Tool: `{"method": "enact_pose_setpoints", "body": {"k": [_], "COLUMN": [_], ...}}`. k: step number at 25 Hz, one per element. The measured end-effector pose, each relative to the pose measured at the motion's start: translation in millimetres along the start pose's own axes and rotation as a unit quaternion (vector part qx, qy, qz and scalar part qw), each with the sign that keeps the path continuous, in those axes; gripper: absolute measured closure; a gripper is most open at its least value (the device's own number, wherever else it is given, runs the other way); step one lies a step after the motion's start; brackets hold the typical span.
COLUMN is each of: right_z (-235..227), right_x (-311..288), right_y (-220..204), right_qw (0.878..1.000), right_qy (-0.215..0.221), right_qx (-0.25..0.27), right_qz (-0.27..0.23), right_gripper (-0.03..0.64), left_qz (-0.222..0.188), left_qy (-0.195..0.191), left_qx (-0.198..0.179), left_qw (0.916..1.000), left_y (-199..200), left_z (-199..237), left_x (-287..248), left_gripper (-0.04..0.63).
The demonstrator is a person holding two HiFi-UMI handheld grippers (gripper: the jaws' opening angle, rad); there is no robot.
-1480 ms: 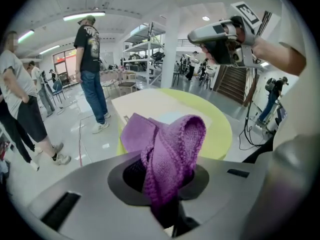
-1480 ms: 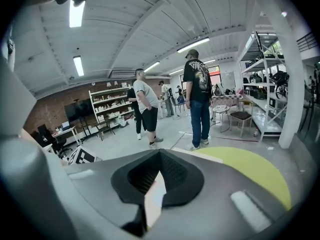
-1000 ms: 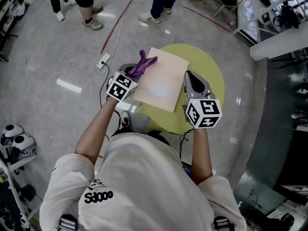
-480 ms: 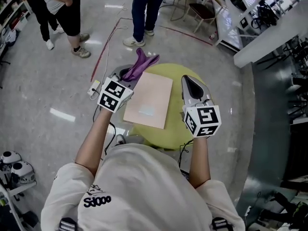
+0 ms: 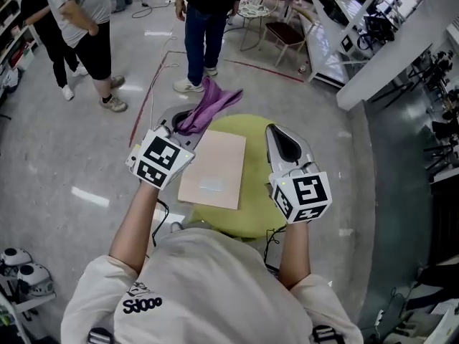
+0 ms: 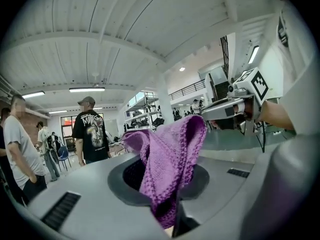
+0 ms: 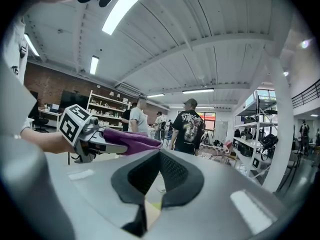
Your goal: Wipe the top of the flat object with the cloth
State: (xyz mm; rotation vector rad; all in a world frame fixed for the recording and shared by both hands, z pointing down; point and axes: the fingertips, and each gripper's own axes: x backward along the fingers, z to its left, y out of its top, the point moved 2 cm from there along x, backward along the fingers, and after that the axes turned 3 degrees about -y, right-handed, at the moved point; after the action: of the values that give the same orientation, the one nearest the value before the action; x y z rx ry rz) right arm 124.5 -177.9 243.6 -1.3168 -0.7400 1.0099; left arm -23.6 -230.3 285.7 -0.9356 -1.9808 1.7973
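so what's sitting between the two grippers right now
The flat board, lying on the yellow-green table, fills that gap in the head view.

1. A pale pink flat board (image 5: 213, 169) is being supported level on the round yellow-green table (image 5: 252, 217), over the table's left part.
2. A purple knitted cloth (image 5: 208, 100) is being held bunched and upright by the left gripper (image 5: 183, 124), at the table's far-left edge.

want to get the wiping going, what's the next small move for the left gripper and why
Probably tip the left gripper down and right so the purple cloth meets the pink board. The cloth is clamped in its jaws but sits past the board's far left corner, off its top.
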Motion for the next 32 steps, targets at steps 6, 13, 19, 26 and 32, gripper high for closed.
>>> {"method": "enact_pose_setpoints", "body": {"k": [6,13,19,26,32], "right_z": [-6.6,-8.0,-1.8,-3.3,-4.0], "right_x": [2.9,-1.2,-5.8,-3.8,-4.4], "right_y": [11.4,6.4,7.2,-2.2,-4.4], "right_qw": [1.000,1.000,1.000,1.000,1.000], "right_qy": [0.006,0.001,0.006,0.011,0.012], "right_qx": [0.005,0.007,0.001,-0.006,-0.015], "right_qz": [-0.013,-0.004,-0.007,-0.004,-0.001], "right_gripper": [0.607,0.607,0.607,0.607,0.607], "left_qz": [-0.024,-0.032,-0.030,-0.019,-0.017], "left_qy": [-0.011,-0.018,-0.018,-0.020,-0.022], "left_qx": [-0.019,-0.030,-0.023,-0.019,-0.020], "left_qw": [0.9995,0.9989,0.9991,0.9994,0.9994], "left_y": [26.7,32.3,27.5,15.3,16.6], "left_z": [-9.3,-13.5,-10.1,-16.0,-14.7], "left_x": [-4.5,-2.7,-0.5,-3.0,-2.8], "left_gripper": [0.529,0.529,0.529,0.529,0.529]}}
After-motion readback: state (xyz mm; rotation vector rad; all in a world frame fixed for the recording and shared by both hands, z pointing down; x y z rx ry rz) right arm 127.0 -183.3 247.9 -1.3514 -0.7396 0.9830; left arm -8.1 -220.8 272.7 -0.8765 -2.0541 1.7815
